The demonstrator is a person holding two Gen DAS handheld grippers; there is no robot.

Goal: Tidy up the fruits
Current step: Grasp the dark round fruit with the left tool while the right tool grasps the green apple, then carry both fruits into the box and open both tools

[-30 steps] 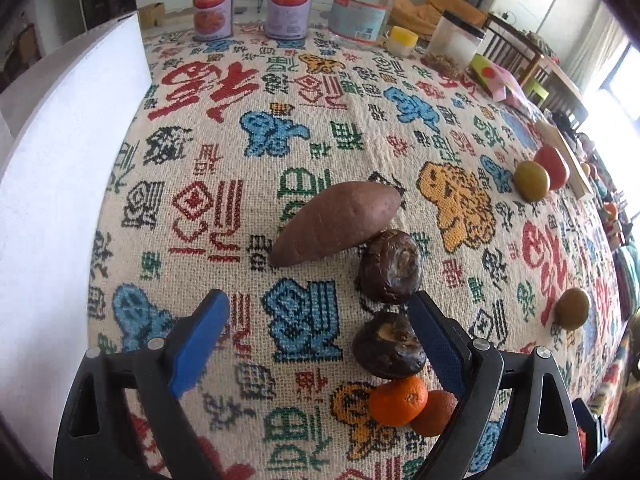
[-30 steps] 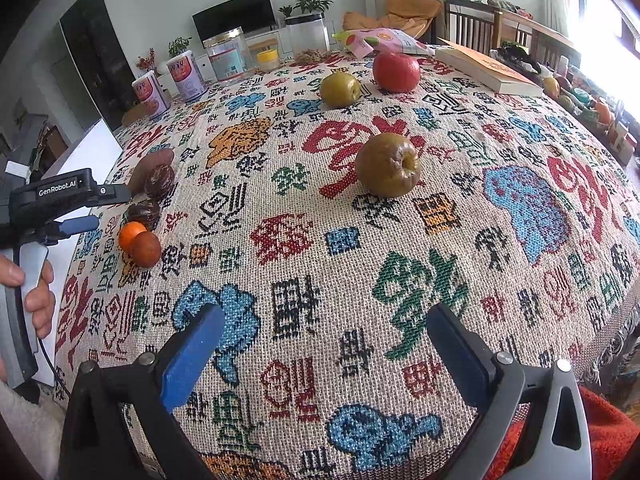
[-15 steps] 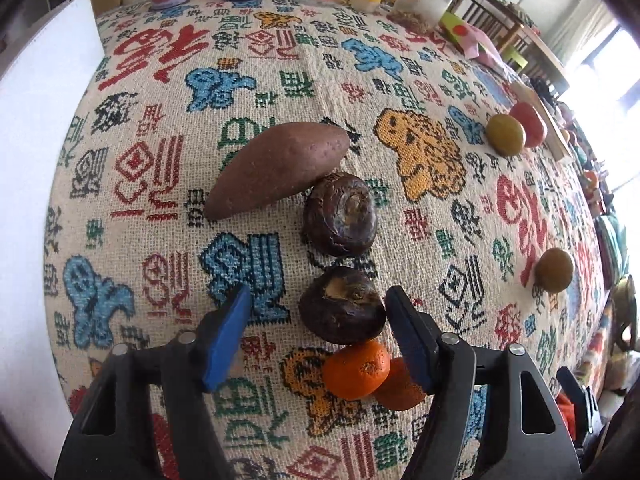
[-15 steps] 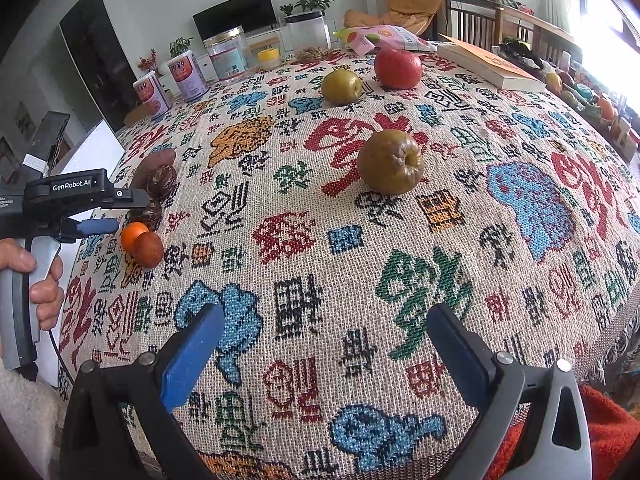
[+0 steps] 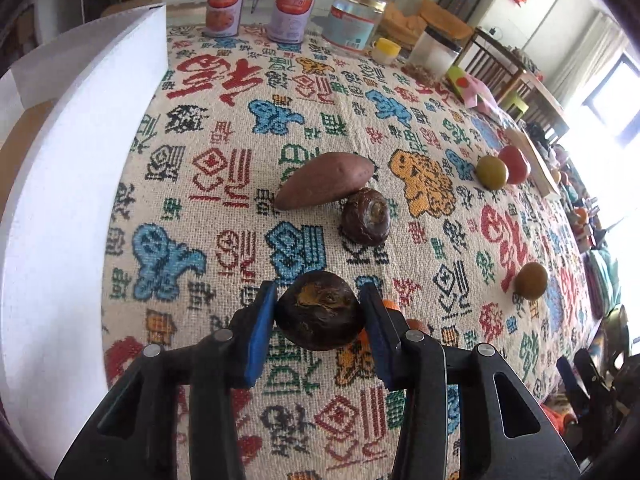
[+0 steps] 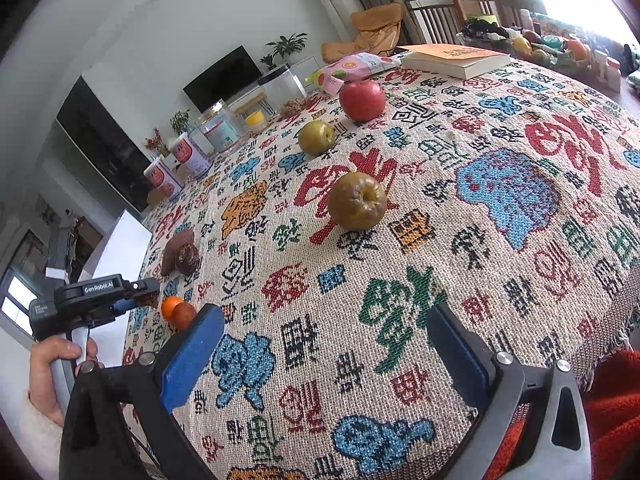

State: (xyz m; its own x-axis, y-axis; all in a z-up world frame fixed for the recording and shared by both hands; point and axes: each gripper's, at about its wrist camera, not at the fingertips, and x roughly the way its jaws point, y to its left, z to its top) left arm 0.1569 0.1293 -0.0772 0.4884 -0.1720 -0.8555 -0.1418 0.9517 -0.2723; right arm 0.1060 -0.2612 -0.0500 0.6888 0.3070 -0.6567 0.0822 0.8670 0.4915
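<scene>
Right, the patterned cloth (image 5: 224, 128) fills both views, a white board (image 5: 80, 152) standing along its nine o'clock edge in the left view. Largest of the produce is the sweet potato (image 5: 324, 180), lying slantwise just above centre, its right end touching a dark round fruit (image 5: 366, 216) at five o'clock of it. Those seem parked together as a sorted group. Out at three o'clock sit a brown pear (image 5: 531, 281), and higher, toward two o'clock, a green pear (image 5: 492, 172) touching a red apple (image 5: 515, 165): likely another group by kind.

Now the action: the left gripper (image 5: 320, 312), at six o'clock in its own view, is closing, both blue pads pressed on a second dark fruit (image 5: 320, 312). It looks lifted clear of the cloth, though I can't be sure. Two oranges (image 6: 178, 310) peek out beneath and to the right of it. I'd judge this one is headed up to join its twin.

The right gripper (image 6: 320, 344) hangs with jaws wide and nothing between them, pointed toward the brown pear at twelve o'clock of its view, probably its next pick.
</scene>
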